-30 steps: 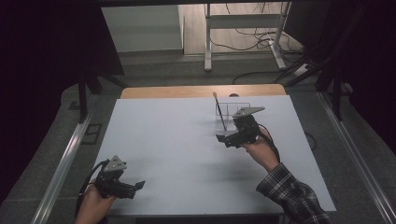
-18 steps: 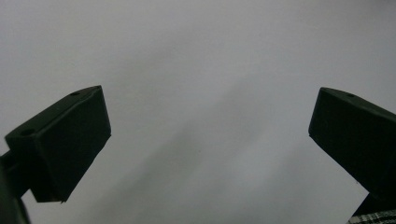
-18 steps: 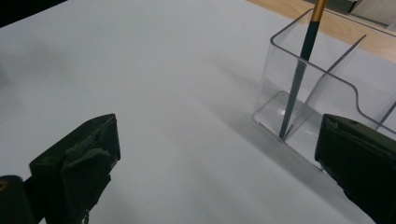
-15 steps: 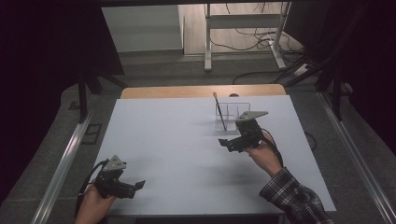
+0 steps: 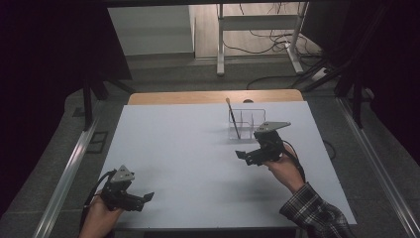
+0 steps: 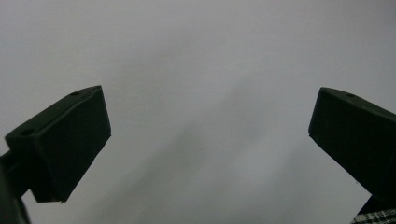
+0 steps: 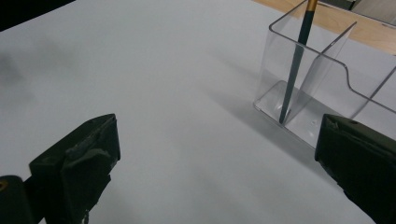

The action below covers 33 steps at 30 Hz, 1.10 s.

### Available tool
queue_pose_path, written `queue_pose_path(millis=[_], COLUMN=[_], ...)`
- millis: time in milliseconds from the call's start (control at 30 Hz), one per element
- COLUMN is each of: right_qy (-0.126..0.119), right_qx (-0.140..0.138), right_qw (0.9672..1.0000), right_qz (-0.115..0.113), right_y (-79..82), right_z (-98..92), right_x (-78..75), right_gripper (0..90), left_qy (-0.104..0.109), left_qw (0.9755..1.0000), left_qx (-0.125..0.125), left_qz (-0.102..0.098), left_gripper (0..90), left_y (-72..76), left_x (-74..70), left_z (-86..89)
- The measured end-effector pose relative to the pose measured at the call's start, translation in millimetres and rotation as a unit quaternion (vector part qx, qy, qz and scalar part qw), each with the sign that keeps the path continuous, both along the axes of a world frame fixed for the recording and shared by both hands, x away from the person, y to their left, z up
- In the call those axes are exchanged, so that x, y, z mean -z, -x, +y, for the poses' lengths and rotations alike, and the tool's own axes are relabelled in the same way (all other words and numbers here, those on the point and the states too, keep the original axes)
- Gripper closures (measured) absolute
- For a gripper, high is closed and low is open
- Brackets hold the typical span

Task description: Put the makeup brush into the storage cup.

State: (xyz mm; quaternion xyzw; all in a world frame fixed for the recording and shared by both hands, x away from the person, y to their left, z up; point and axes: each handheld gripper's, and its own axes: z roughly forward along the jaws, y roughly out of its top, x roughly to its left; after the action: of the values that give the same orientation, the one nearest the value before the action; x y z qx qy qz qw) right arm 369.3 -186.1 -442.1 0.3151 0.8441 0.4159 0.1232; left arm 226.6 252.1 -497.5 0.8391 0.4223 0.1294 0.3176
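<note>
Hovering just in front of the clear holder (image 5: 246, 125), the right gripper (image 5: 243, 154) points toward the middle of the white surface (image 5: 198, 163), its fingers spread wide with nothing between them. In the right gripper view the two black fingers (image 7: 79, 163) stand far apart at the lower corners, and the bare surface lies between them. The holder stands on the far right part of the surface, near the wooden strip (image 5: 208, 97) at its back edge. It is made of transparent walls with dividers, and a dark pencil (image 7: 295, 65) with a gold band near its top leans in the leftmost compartment, its tip resting on the holder's floor; in the high view the pencil slants up and to the left above the rim. The gripper is near the holder but apart from it.

At the near left corner the left gripper (image 5: 146, 198) sits low over the surface, perhaps resting on it, though the high view is too dim to tell. Its fingers (image 6: 65, 140) are likewise wide apart and hold nothing.
</note>
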Motion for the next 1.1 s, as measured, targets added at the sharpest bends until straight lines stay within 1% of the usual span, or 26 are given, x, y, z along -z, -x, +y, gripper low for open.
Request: queue_pose_path(millis=[333, 667, 1000, 1100], right_qy=[0.002, 0.003, 0.004, 0.006], right_qx=[0.005, 0.01, 0.014, 0.015], right_qw=[1.0, 0.9999, 0.9999, 0.9999], right_qz=[-0.006, 0.0, 0.001, 0.004], right_y=[10.2, 21.0, 28.1, 30.2], right_z=[-11.0, -20.3, -29.0, -31.8], right_x=[-0.3, 2.6, 5.0, 6.7], right_gripper=[0.2, 0.3, 0.3, 0.3], left_qy=[-0.002, -0.004, -0.005, -0.005], left_qw=[1.0, 1.0, 1.0, 1.0], left_qx=[0.001, 0.001, 0.002, 0.002], left_qz=[0.0, 0.0, 0.0, 0.0], left_gripper=[0.0, 0.0, 0.0, 0.0], left_y=[0.1, 0.0, 0.0, 0.0], left_x=[0.0, 0.2, 0.4, 0.5], left_z=[-0.3, -0.6, -1.0, -1.0])
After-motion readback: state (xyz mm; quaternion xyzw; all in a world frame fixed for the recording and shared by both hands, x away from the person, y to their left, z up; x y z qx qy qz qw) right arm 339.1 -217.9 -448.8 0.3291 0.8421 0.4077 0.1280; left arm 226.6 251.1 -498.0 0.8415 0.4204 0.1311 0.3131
